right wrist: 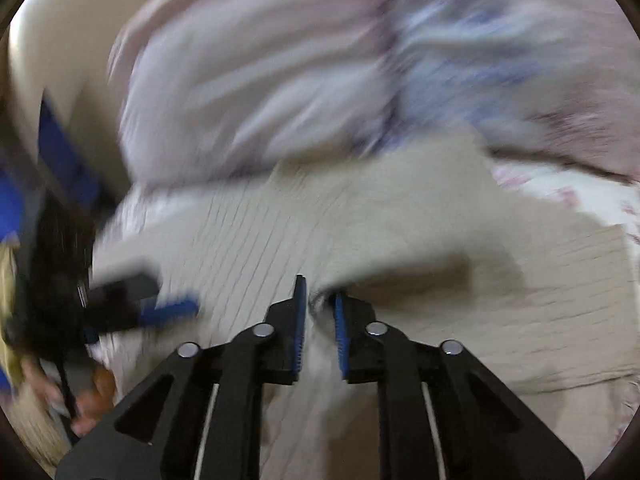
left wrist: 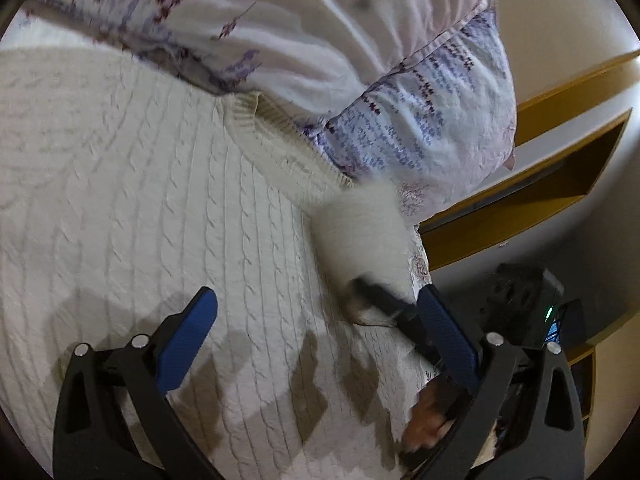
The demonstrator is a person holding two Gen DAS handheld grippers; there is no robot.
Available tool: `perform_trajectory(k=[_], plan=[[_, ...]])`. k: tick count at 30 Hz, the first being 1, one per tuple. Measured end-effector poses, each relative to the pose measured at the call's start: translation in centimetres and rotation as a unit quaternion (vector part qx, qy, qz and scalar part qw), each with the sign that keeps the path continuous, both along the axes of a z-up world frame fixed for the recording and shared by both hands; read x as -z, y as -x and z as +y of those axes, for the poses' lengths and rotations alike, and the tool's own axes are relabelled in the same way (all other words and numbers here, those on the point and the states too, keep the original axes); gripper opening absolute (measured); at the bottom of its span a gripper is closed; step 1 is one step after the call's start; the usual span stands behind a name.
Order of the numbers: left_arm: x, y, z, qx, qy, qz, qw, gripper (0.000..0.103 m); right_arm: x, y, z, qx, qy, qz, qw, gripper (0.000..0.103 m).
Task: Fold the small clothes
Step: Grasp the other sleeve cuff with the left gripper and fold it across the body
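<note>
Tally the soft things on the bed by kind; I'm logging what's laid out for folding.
Cream cable-knit sweater: 1
Floral pillow: 1
Floral bedding: 1
Total: 3

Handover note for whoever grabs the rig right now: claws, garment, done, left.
Left claw: open, empty, hovering over the sweater.
Right claw: shut on the sleeve, which is lifted off the bed; this view is heavily blurred.
Sweater: cream cable-knit, spread flat on the bed, its ribbed edge against the floral pillow.
Done: no finished fold is visible.
Left: probably lay the sleeve across the body, fold the other side, then fold the body.
</note>
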State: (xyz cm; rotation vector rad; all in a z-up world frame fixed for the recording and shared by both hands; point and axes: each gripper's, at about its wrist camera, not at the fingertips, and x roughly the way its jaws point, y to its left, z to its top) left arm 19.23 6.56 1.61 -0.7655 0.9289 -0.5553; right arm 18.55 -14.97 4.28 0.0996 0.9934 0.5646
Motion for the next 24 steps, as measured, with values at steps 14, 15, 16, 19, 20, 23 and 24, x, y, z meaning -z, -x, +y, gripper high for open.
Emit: perform_trajectory(k=[14, 15, 16, 19, 20, 23, 24], plan=[[2.2, -1.8, 0.0, -0.07, 0.0, 0.066, 0.9953, 0.037, 2.0, 3.6, -15.8, 0.254, -0.152, 0.113, 0.948, 0.051], [2.3, -2.1, 0.1, -0.074, -0.005, 0.066, 0.9951, 0.031, 2.2, 3.7, -17.6, 0.293, -0.155, 0.106, 0.937, 0.051], [2.3, -2.4, 0.3, -0.073, -0.014, 0.061, 0.9953, 0.016, 2.4, 3.6, -18.5, 0.312, -0.16, 0.103, 0.931, 0.05], [1.5, -3.2, 0.3, -0.068, -0.044, 0.036, 0.996, 0.008, 3.2, 3.1, -20.8, 0.36, -0.158, 0.087, 0.915, 0.039], [1.1, -3.3, 0.3, -0.067, -0.05, 0.026, 0.9962, 0.007, 3.4, 3.0, -21.1, 0.366, -0.153, 0.083, 0.914, 0.034], [-0.7, -3.1, 0.4, -0.069, -0.08, -0.014, 0.9943, 0.007, 3.8, 2.8, -21.0, 0.363, -0.152, 0.074, 0.916, 0.011], [-1.0, -2.9, 0.6, -0.073, -0.095, -0.019, 0.9927, 0.007, 3.7, 2.9, -20.8, 0.356, -0.149, 0.069, 0.92, 0.01]])
